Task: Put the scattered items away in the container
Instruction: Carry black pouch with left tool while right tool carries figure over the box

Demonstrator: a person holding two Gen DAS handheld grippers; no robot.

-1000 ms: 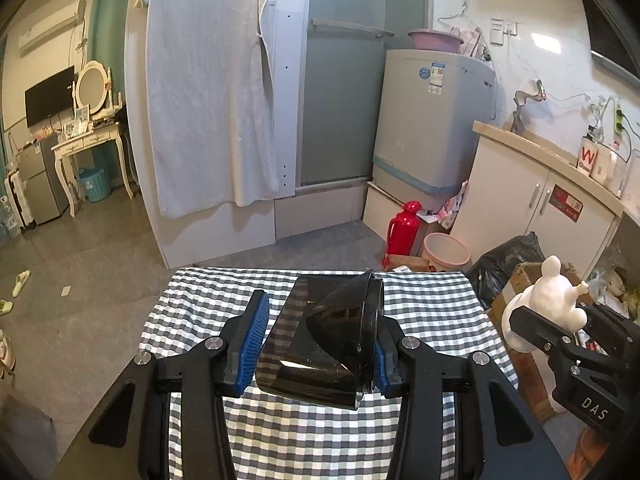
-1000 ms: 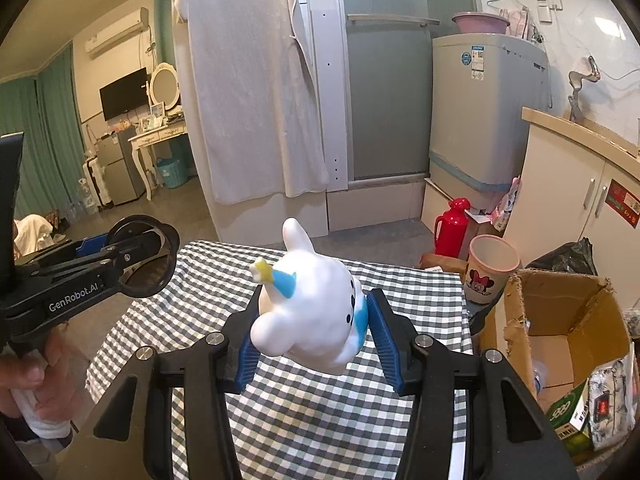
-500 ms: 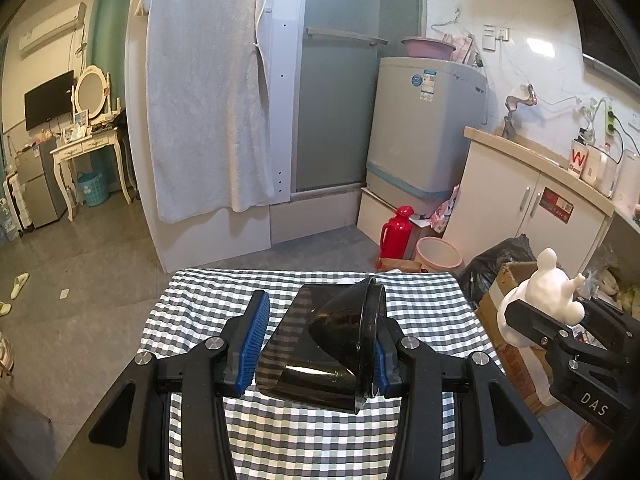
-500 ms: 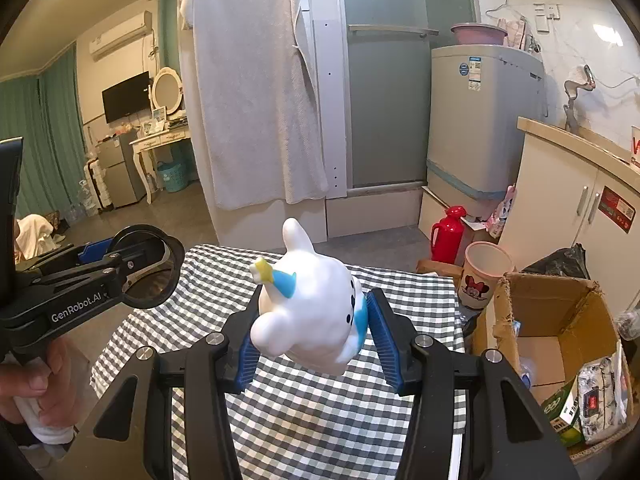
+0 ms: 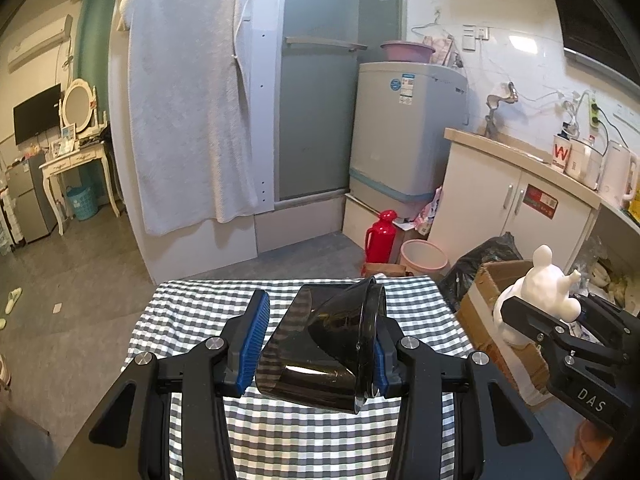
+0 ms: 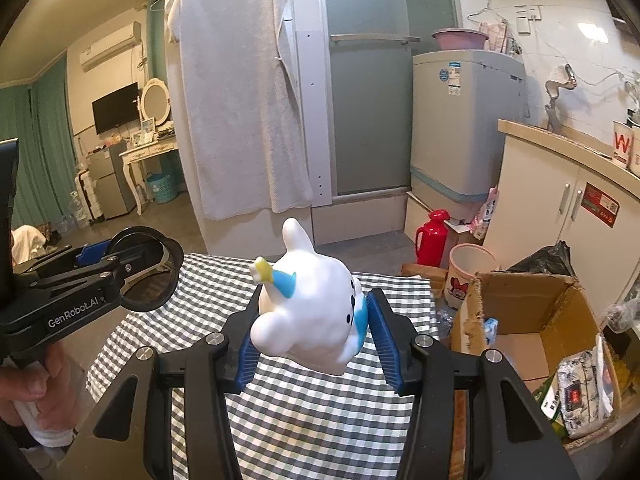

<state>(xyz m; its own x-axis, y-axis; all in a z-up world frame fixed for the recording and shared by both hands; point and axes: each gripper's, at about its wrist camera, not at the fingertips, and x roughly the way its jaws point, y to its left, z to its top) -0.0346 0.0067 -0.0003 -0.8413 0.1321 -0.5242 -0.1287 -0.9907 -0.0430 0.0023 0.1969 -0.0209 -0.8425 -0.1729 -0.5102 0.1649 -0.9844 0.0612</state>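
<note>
Holding a white toy [image 6: 316,312] above the checked table [image 6: 320,420], the right gripper [image 6: 316,344] had not dropped it. The left gripper [image 5: 316,344] pinched a dark plastic container [image 5: 328,344] over the table's far edge.

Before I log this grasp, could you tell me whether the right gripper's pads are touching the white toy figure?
Touching. In the right wrist view, the right gripper has both blue pads pressed against the white toy figure, which is held above the checked tablecloth.
</note>
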